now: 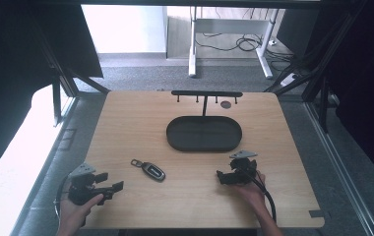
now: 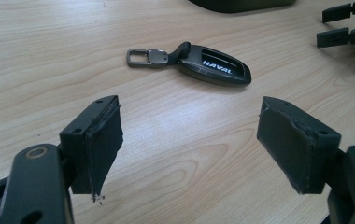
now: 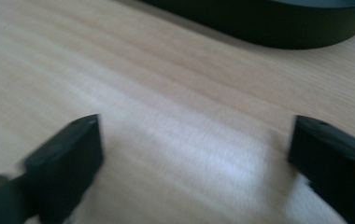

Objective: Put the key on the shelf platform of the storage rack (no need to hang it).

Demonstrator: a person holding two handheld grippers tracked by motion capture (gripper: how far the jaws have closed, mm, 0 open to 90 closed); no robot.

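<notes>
A black car key fob [image 1: 151, 170] with a metal clip ring lies flat on the wooden table [image 1: 126, 123], near the front and left of centre. In the left gripper view the fob [image 2: 213, 65] reads HAVAL and lies just ahead of my left gripper [image 2: 189, 105], whose jaws stand wide open with bare table between them. In the high view my left gripper [image 1: 110, 181] sits at the front left corner, pointing right toward the fob. My right gripper [image 1: 220, 177] is open at the front right, pointing left. Its jaws [image 3: 194, 123] hold nothing.
A black oval tray [image 1: 175, 140] sits mid-table, with a black hook rack [image 1: 206, 93] on a thin post behind it. A small round brown disc [image 1: 226, 104] lies by the rack. The tray's wall [image 3: 269, 23] is close ahead of my right gripper [image 2: 334, 24].
</notes>
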